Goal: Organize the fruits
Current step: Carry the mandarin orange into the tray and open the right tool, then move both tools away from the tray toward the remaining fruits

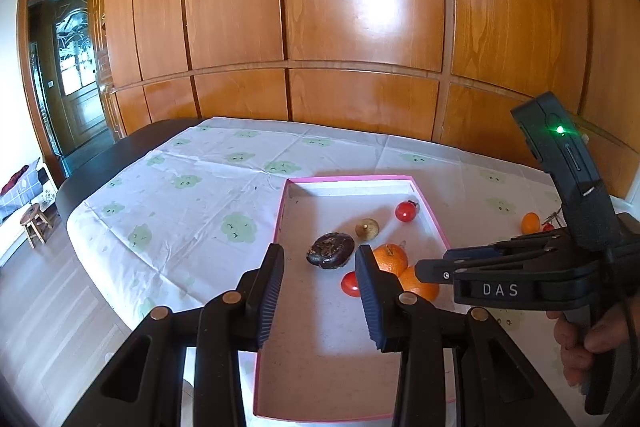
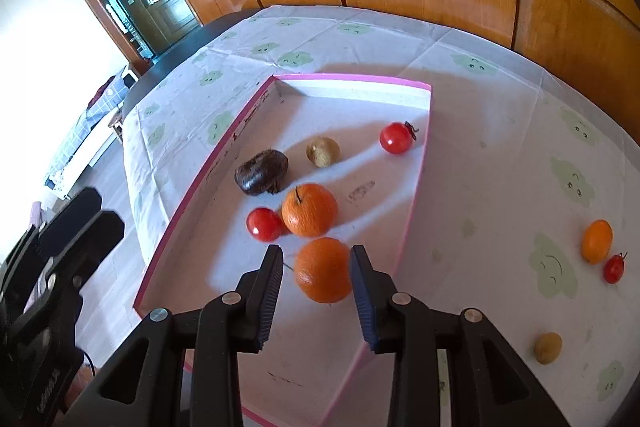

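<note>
A pink-rimmed tray (image 2: 416, 187) lies on the cloth-covered table. Inside it are two oranges, two cherry tomatoes, a dark brown fruit (image 2: 262, 173) and a small tan fruit (image 2: 323, 151). My right gripper (image 2: 316, 254) is open over the near orange (image 2: 324, 269), which rests on the tray floor between the fingers; a gap shows on its left side. The other orange (image 2: 309, 209) sits just beyond, beside a tomato (image 2: 264, 224). My left gripper (image 1: 319, 253) hovers open and empty over the tray's near left part, short of the dark fruit (image 1: 330, 250).
On the cloth right of the tray lie a small oval orange fruit (image 2: 597, 241), a cherry tomato (image 2: 614, 269) and a tan fruit (image 2: 548, 347). A wooden panelled wall (image 1: 360, 27) stands behind the table. A person's hand (image 1: 584, 343) holds the right gripper's handle.
</note>
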Demonstrator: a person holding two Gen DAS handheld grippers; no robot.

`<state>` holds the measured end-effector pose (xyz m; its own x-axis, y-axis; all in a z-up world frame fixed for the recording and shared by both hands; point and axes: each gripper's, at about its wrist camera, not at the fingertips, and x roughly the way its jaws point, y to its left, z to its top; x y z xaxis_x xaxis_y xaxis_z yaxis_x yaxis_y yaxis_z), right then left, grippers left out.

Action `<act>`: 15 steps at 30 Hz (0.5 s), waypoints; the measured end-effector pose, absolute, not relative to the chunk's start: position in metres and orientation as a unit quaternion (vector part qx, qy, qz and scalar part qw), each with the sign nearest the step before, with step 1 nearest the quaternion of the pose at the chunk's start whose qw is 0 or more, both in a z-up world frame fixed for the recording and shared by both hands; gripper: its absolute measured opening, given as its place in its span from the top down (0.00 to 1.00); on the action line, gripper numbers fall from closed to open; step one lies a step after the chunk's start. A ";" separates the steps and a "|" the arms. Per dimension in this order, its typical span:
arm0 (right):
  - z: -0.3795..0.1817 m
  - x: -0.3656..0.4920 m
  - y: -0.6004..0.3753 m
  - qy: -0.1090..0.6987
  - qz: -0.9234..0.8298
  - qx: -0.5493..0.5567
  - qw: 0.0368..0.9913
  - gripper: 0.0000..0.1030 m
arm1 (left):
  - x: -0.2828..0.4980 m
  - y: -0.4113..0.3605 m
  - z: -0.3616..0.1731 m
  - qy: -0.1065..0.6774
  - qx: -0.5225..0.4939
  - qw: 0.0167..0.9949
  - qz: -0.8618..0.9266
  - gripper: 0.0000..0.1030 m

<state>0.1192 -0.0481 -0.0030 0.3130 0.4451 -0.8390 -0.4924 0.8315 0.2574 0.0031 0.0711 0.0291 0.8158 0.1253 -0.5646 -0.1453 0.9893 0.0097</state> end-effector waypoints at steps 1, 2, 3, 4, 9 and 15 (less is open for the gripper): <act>-0.002 0.119 -0.047 0.507 0.289 -0.024 0.811 0.66 | 0.003 0.071 0.029 0.294 -0.017 0.953 0.071 0.64; 0.000 0.118 -0.048 0.504 0.289 -0.025 0.813 0.66 | 0.002 0.071 0.030 0.293 -0.016 0.953 0.072 0.64; 0.001 0.117 -0.050 0.502 0.288 -0.026 0.815 0.66 | 0.002 0.071 0.030 0.293 -0.015 0.953 0.072 0.64; 0.003 0.115 -0.053 0.499 0.286 -0.025 0.817 0.66 | 0.001 0.071 0.030 0.293 -0.015 0.953 0.071 0.64; 0.012 0.106 -0.080 0.489 0.271 -0.018 0.829 0.66 | 0.000 0.064 0.029 0.295 -0.009 0.954 0.061 0.63; 0.019 0.096 -0.129 0.482 0.238 -0.009 0.843 0.66 | 0.001 0.047 0.027 0.299 0.007 0.954 0.036 0.63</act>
<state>0.0956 -0.1291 0.0191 0.4220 0.3915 -0.8177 -0.4098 0.8869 0.2132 0.0007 0.0465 0.0275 0.8186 0.0731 -0.5697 -0.0645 0.9973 0.0352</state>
